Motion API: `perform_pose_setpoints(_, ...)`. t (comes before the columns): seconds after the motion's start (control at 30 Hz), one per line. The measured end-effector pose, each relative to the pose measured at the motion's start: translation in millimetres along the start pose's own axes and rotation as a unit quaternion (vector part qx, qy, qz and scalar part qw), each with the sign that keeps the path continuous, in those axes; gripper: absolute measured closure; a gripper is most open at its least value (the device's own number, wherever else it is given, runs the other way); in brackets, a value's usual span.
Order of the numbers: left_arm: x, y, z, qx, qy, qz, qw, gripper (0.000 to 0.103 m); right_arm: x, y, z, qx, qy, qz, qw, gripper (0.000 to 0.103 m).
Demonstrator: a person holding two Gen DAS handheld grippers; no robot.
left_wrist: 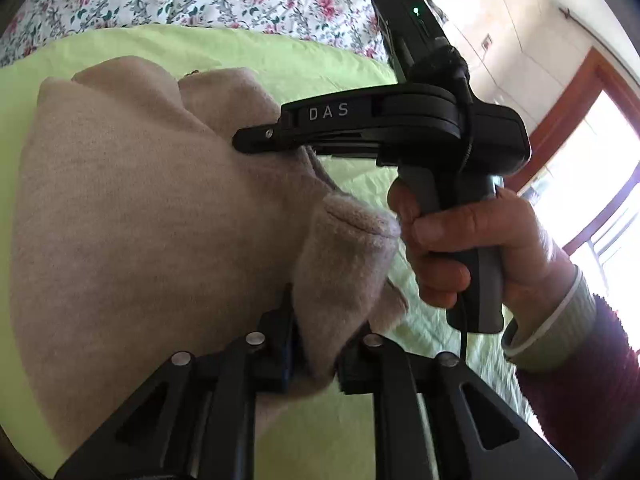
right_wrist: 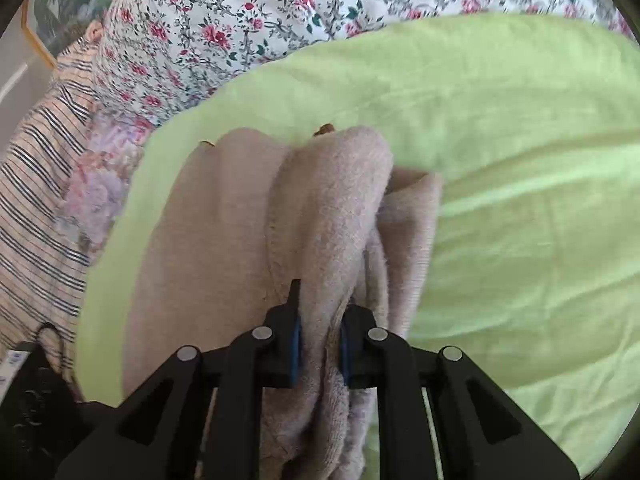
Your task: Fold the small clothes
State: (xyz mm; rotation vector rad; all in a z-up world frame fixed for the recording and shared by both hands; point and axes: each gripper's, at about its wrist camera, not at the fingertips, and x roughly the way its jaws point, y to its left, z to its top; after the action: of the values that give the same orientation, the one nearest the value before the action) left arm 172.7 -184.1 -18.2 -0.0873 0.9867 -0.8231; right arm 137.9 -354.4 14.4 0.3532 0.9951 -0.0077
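On the green sheet (right_wrist: 520,160), each hand-held gripper (right_wrist: 318,344) (left_wrist: 316,344) pinches the beige garment (right_wrist: 224,220).

Left tool (left_wrist: 316,356) and right tool (right_wrist: 318,354), both angled downward, each pinch cloth (right_wrist: 320,216); a hand (left_wrist: 472,240) grips the right tool's handle.

Open green sheet (right_wrist: 520,200) right, floral quilt (right_wrist: 240,20) bounding behind

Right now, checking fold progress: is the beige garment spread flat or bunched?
Bunched: the beige fleece garment lies in thick folds on the green sheet.
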Motion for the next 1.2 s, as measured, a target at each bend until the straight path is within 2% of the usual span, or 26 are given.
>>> perform_pose_setpoints(0.13,-25,5,-14,-0.005,0.014,-0.027,0.9995,0.070,-9,0,-8,0.008,-0.004,-0.035,0.999,0.087)
perform_pose_setpoints(0.17,-33,7,-17,-0.006,0.012,-0.031,0.9994,0.069,-12,-1,-11,0.016,-0.006,-0.042,0.999,0.086)
perform_pose_setpoints(0.2,-47,10,-21,-0.006,0.006,-0.029,0.9995,0.063,-17,-2,-14,0.026,-0.011,-0.044,0.999,0.082)
perform_pose_setpoints(0.23,-58,14,-25,-0.007,-0.001,-0.022,0.9997,0.050,-22,-4,-16,0.036,-0.016,-0.045,0.998,0.073)
perform_pose_setpoints(0.27,-70,21,-29,-0.012,-0.009,-0.012,0.9998,0.041,-28,-6,-19,0.048,-0.021,-0.042,0.998,0.062)
perform_pose_setpoints(0.3,-76,27,-30,-0.019,-0.014,-0.004,0.9997,0.031,-34,-9,-23,0.060,-0.029,-0.033,0.997,0.056)
perform_pose_setpoints(0.37,-89,49,-26,-0.047,-0.026,0.015,0.9985,0.030,-41,-12,-28,0.082,-0.036,0.001,0.996,0.033)
perform_pose_setpoints(0.4,-95,63,-25,-0.070,-0.029,0.017,0.9970,0.026,-42,-13,-31,0.090,-0.034,0.021,0.995,0.032)
perform_pose_setpoints(0.53,-86,114,-8,-0.144,-0.022,0.001,0.9894,0.023,-35,-19,-34,0.113,-0.022,0.065,0.991,0.031)
perform_pose_setpoints(0.6,-74,138,2,-0.180,-0.012,-0.011,0.9836,0.023,-27,-19,-32,0.117,-0.014,0.071,0.990,0.031)
perform_pose_setpoints(0.73,-46,169,11,-0.224,0.019,-0.044,0.9733,0.022,-11,-26,-30,0.127,0.009,0.087,0.988,0.031)
perform_pose_setpoints(0.83,-23,185,20,-0.244,0.025,-0.082,0.9660,0.020,4,-31,-31,0.127,0.035,0.098,0.986,0.032)
perform_pose_setpoints(0.87,-20,185,22,-0.239,0.022,-0.089,0.9667,0.020,8,-31,-31,0.125,0.038,0.101,0.986,0.036)
perform_pose_setpoints(0.9,-14,185,27,-0.228,0.017,-0.086,0.9698,0.026,10,-30,-32,0.126,0.040,0.104,0.986,0.039)
perform_pose_setpoints(0.93,-11,184,28,-0.221,0.017,-0.079,0.9719,0.037,12,-29,-32,0.128,0.042,0.104,0.985,0.046)
perform_pose_setpoints(0.97,-8,185,30,-0.218,0.018,-0.079,0.9727,0.040,12,-28,-32,0.130,0.043,0.101,0.985,0.055)
perform_pose_setpoints(1.03,-12,184,29,-0.216,0.010,-0.081,0.9729,0.049,7,-22,-35,0.136,0.034,0.102,0.985,0.068)
perform_pose_setpoints(1.13,-36,173,27,-0.196,-0.004,-0.067,0.9784,0.052,-7,0,-38,0.119,0.013,0.116,0.986,0.074)
perform_pose_setpoints(1.2,-67,165,22,-0.176,-0.021,-0.050,0.9829,0.053,-12,24,-42,0.100,0.004,0.124,0.987,0.075)
